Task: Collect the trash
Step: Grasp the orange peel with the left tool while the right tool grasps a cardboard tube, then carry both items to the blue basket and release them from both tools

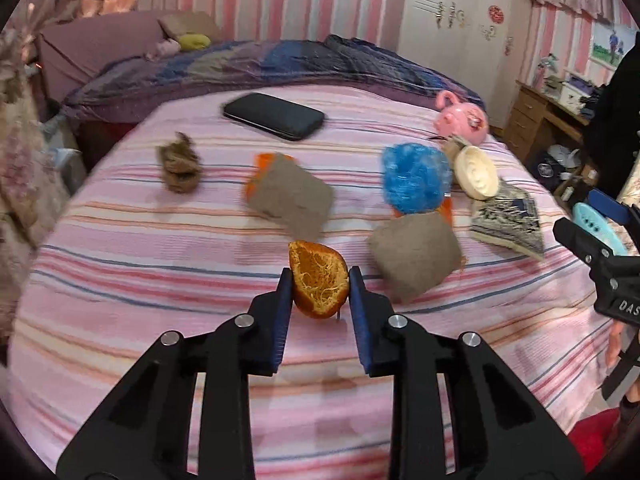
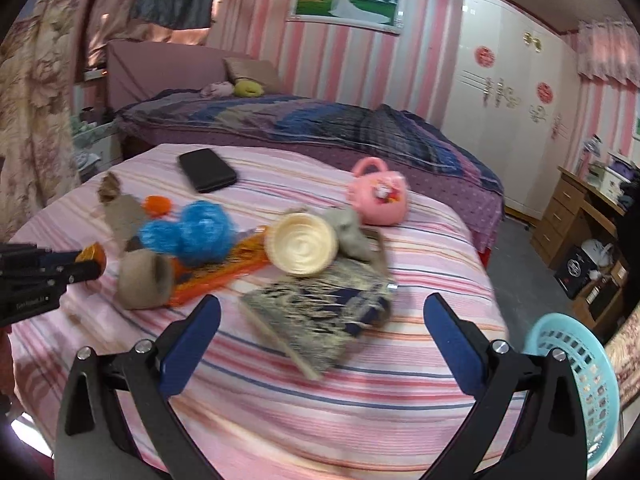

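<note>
Left tool around fibrous orange peel

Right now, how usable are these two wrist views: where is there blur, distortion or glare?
Left wrist view: the orange peel between the left gripper fingers is sharp; the blue mesh ball and paper pieces are lightly smeared. Right wrist view: motion blur smears the patterned book and round cream lid. Both: fisheye bends the striped bedsheet, dark vignette corners, no harsh glare.
</note>
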The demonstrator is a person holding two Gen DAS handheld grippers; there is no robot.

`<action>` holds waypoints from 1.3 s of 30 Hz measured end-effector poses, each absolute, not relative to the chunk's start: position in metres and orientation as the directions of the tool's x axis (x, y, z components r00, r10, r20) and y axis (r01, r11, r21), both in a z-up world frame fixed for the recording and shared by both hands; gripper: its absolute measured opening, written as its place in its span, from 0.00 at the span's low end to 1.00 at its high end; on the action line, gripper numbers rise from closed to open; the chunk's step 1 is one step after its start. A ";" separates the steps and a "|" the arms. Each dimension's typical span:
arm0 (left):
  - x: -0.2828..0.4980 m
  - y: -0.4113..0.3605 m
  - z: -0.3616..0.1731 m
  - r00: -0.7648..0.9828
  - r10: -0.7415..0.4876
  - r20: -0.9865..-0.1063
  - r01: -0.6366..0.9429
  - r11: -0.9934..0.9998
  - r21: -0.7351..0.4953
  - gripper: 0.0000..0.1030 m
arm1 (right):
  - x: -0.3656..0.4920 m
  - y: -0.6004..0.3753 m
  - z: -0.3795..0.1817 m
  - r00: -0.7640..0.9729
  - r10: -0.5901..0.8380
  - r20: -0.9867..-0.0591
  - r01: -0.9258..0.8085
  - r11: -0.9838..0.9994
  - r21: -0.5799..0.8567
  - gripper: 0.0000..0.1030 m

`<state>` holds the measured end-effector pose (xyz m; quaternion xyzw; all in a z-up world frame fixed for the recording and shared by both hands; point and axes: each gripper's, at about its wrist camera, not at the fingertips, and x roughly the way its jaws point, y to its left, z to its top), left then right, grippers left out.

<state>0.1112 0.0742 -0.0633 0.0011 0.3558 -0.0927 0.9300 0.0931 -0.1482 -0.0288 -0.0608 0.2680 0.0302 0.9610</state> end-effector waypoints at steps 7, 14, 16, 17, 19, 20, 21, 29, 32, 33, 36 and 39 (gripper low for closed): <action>0.106 0.110 -0.062 0.749 -0.021 -0.663 0.051 0.998 0.026 0.26 | 0.102 -0.089 -0.039 0.811 0.116 -0.573 -0.207 0.974 -0.095 0.96; 0.109 0.133 -0.061 0.753 0.016 -0.658 -0.010 1.000 0.014 0.26 | 0.116 -0.047 -0.054 0.765 0.118 -0.633 -0.238 0.965 -0.107 0.95; 0.110 0.134 -0.061 0.753 0.017 -0.658 -0.010 1.000 0.014 0.26 | 0.122 -0.041 -0.058 0.761 0.110 -0.639 -0.236 0.965 -0.114 0.92; 0.112 0.133 -0.062 0.752 0.018 -0.659 -0.010 1.000 0.016 0.26 | 0.123 -0.037 -0.058 0.762 0.105 -0.640 -0.237 0.964 -0.124 0.90; 0.113 0.132 -0.061 0.753 0.015 -0.658 -0.007 1.000 0.015 0.26 | 0.128 -0.029 -0.062 0.765 0.087 -0.639 -0.239 0.958 -0.156 0.87; 0.112 0.131 -0.061 0.755 0.013 -0.656 -0.005 1.000 0.015 0.26 | 0.129 -0.026 -0.064 0.763 0.080 -0.642 -0.244 0.955 -0.171 0.80; 0.112 0.130 -0.061 0.757 0.012 -0.653 -0.003 1.000 0.015 0.26 | 0.132 -0.024 -0.068 0.757 0.071 -0.650 -0.250 0.950 -0.187 0.74; 0.110 0.121 -0.054 0.772 0.002 -0.636 0.005 1.000 0.008 0.26 | 0.115 -0.061 -0.059 0.760 0.155 -0.631 -0.294 0.948 -0.122 0.54; 0.108 0.113 -0.048 0.782 -0.009 -0.623 0.013 1.000 0.002 0.26 | 0.104 -0.096 -0.053 0.761 0.172 -0.626 -0.268 0.962 -0.061 0.54; 0.107 0.111 -0.046 0.785 -0.012 -0.619 0.016 1.000 0.001 0.26 | 0.104 -0.106 -0.051 0.763 0.172 -0.623 -0.254 0.966 -0.045 0.54; 0.106 0.096 -0.041 0.795 -0.023 -0.606 0.032 0.999 0.003 0.26 | 0.099 -0.144 -0.040 0.792 0.155 -0.591 -0.194 0.981 -0.003 0.55; 0.107 0.078 -0.035 0.804 -0.036 -0.594 0.048 0.999 0.004 0.26 | 0.095 -0.173 -0.033 0.816 0.107 -0.568 -0.139 0.990 -0.013 0.55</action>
